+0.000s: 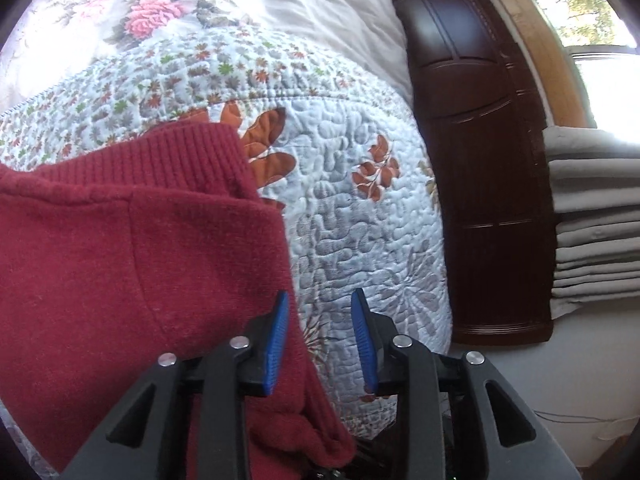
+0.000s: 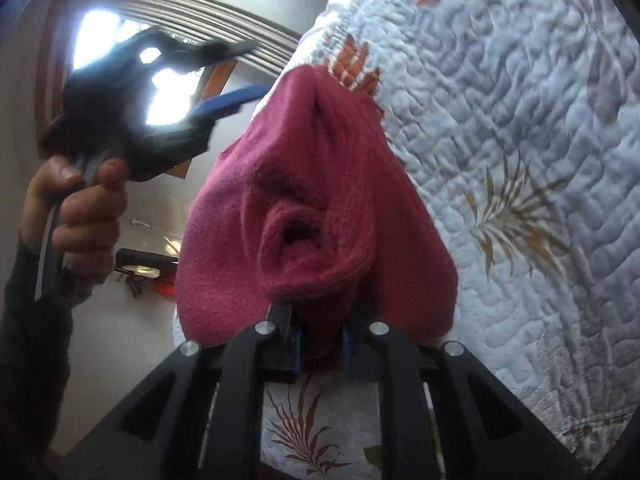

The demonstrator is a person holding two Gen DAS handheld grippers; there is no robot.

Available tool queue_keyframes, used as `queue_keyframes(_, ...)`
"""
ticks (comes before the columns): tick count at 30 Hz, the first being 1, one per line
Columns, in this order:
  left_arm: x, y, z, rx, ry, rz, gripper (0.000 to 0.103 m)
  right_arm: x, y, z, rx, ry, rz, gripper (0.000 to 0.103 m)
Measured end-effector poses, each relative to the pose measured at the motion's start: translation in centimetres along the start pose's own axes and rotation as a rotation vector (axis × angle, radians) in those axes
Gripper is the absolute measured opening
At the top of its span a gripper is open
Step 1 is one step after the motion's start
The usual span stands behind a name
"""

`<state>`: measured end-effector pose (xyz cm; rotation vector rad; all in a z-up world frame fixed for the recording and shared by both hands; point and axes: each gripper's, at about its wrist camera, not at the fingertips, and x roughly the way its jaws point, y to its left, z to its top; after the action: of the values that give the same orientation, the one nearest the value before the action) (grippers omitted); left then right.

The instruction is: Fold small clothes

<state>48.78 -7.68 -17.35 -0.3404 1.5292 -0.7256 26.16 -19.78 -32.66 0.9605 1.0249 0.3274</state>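
Observation:
A small dark red knitted garment (image 1: pixel 120 264) with a ribbed hem lies on the quilted white bedspread (image 1: pixel 360 208). My left gripper (image 1: pixel 320 340) hovers open at the garment's right edge, nothing between its blue pads (image 1: pixel 278 340). In the right wrist view the same red garment (image 2: pixel 312 208) hangs bunched up, and my right gripper (image 2: pixel 320 346) is shut on its lower folds. The left gripper (image 2: pixel 180 96), blurred and held by a hand (image 2: pixel 80 216), shows at the left of that view with its jaws apart.
A dark wooden headboard (image 1: pixel 480 160) stands at the bed's right edge, with a stack of folded grey cloth (image 1: pixel 596 220) beyond it. A pink floral duvet (image 1: pixel 152 16) lies at the far side. A window (image 2: pixel 120 48) is bright behind the left gripper.

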Motion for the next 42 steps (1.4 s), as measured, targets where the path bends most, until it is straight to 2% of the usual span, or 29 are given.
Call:
queue_keyframes(2,-1.9,-0.9,-1.5,0.059,-0.034,-0.019,0.039,0.4,-1.4,0.0,0.029,0.027,0.040,0.024)
queue_keyframes(3,-2.8,-1.3,-2.4,0.093,-0.047,-0.020,0.046,0.2,-1.9,0.0,0.032,0.031,0.057,0.028)
queue_keyframes(6,-5.9,-2.7,-6.1,0.221,-0.067,0.007,0.058,-1.7,-2.7,0.0,0.011,0.044,0.108,0.029)
queue_keyframes(9,-8.6,-3.2,-10.7,0.355,-0.079,0.074,0.064,-4.8,-0.8,0.1,-0.166,0.013,0.051,0.030)
queue_keyframes(11,-9.6,-2.7,-13.8,0.393,-0.064,0.081,0.067,-6.0,1.2,0.5,-0.288,0.023,0.050,0.030)
queue_keyframes(14,-9.4,-1.4,-17.0,0.397,-0.009,0.068,0.067,-5.0,3.8,1.7,-0.444,0.079,0.033,0.039)
queue_keyframes(16,-8.8,-0.1,-18.1,0.359,0.021,0.062,0.067,-3.1,4.8,2.5,-0.499,0.143,0.048,0.045)
queue_keyframes(18,-8.5,1.0,-18.5,0.312,0.024,0.038,0.067,-0.5,4.6,3.3,-0.504,0.244,0.080,0.046)
queue_keyframes(19,-8.5,1.3,-18.6,0.293,0.024,0.021,0.067,0.9,4.4,3.7,-0.490,0.295,0.083,0.040)
queue_keyframes(20,-8.5,1.6,-18.6,0.278,0.022,0.007,0.067,2.0,4.0,3.9,-0.475,0.342,0.074,0.028)
queue_keyframes(21,-8.6,1.8,-18.5,0.266,0.020,-0.006,0.067,2.8,3.4,4.2,-0.448,0.396,0.087,0.009)
queue_keyframes(23,-9.0,1.9,-18.3,0.256,0.025,-0.030,0.067,2.5,2.5,4.7,-0.407,0.442,0.140,0.008)
queue_keyframes(27,-9.8,0.7,-17.0,0.263,0.047,-0.170,0.067,-1.0,1.1,6.4,-0.323,0.467,0.275,0.007)
queue_keyframes(30,-8.8,0.5,-15.1,0.255,0.072,-0.253,0.067,0.0,-0.7,6.8,-0.267,0.512,0.269,0.007)
queue_keyframes(32,-7.1,1.2,-14.0,0.232,0.101,-0.262,0.067,2.1,-1.7,6.3,-0.244,0.548,0.215,0.007)
queue_keyframes(34,-4.4,3.3,-13.0,0.175,0.159,-0.227,0.067,4.2,-2.1,5.7,-0.241,0.568,0.161,0.010)
queue_keyframes(36,-2.5,5.4,-12.9,0.121,0.206,-0.199,0.063,4.1,-1.7,5.9,-0.251,0.555,0.150,0.014)
queue_keyframes(38,-1.9,6.5,-13.0,0.106,0.215,-0.191,0.060,2.5,-1.0,7.2,-0.229,0.512,0.221,0.027)
queue_keyframes(39,-1.9,6.8,-13.1,0.098,0.209,-0.209,0.060,1.5,-0.7,8.2,-0.225,0.467,0.242,0.045)
queue_keyframes(40,-2.0,6.9,-13.2,0.090,0.201,-0.227,0.060,0.9,-0.1,9.3,-0.227,0.410,0.228,0.055)
queue_keyframes(42,-2.0,7.1,-13.5,0.084,0.198,-0.236,0.060,0.9,1.0,11.7,-0.226,0.340,0.201,0.055)
